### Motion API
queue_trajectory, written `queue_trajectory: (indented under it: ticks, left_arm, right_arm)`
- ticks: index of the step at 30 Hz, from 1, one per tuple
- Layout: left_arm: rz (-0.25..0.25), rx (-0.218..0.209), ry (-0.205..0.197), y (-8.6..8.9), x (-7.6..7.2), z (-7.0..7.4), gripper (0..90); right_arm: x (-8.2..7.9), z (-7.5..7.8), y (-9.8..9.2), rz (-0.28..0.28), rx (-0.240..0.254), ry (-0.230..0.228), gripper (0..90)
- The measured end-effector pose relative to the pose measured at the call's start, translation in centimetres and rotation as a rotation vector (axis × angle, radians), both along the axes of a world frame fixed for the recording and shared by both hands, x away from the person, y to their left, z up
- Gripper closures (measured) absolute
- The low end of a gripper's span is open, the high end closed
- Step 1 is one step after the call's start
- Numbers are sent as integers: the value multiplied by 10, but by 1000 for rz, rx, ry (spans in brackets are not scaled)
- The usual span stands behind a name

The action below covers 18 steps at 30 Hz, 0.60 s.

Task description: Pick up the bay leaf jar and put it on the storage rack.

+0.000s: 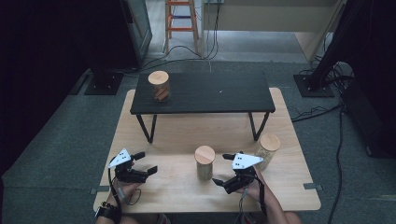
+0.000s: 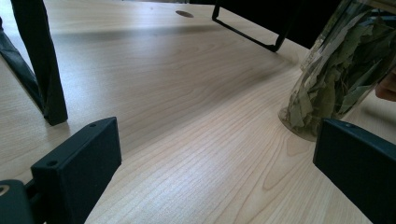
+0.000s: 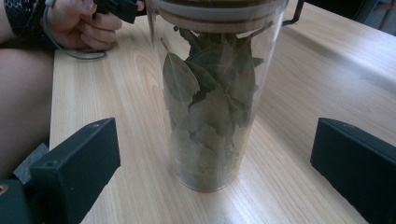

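Wooden table (image 1: 177,186), leaf jar (image 3: 212,102) between wide-apart jaws of right hand-held gripper (image 3: 212,163)

no readable text, labels or signs

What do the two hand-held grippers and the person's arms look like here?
Both the left gripper and right gripper are black, with two blocky, flat-faced jaws and a pale three-cornered top plate dotted black. A dark cable trails from each. Forearms are unsleeved; the left wrist wears a black studded band.
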<state>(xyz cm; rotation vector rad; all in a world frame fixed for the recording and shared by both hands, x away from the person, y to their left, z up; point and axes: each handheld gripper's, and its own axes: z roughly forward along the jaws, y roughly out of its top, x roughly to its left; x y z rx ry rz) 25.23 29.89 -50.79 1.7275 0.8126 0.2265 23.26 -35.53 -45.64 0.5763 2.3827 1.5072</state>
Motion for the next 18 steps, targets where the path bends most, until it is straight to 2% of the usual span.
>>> queue_trajectory:
  ticks: [5, 15, 18]
  left_arm:
    - [0, -1, 0, 0, 0, 0, 11]
    - [-1, 7, 0, -1, 0, 1, 11]
    - [-2, 7, -1, -1, 0, 1, 12]
  right_arm:
    - [2, 0, 5, -13, 6, 9, 16]
    - [13, 6, 26, -23, -32, 52, 17]
    - [15, 5, 28, -18, -22, 54, 17]
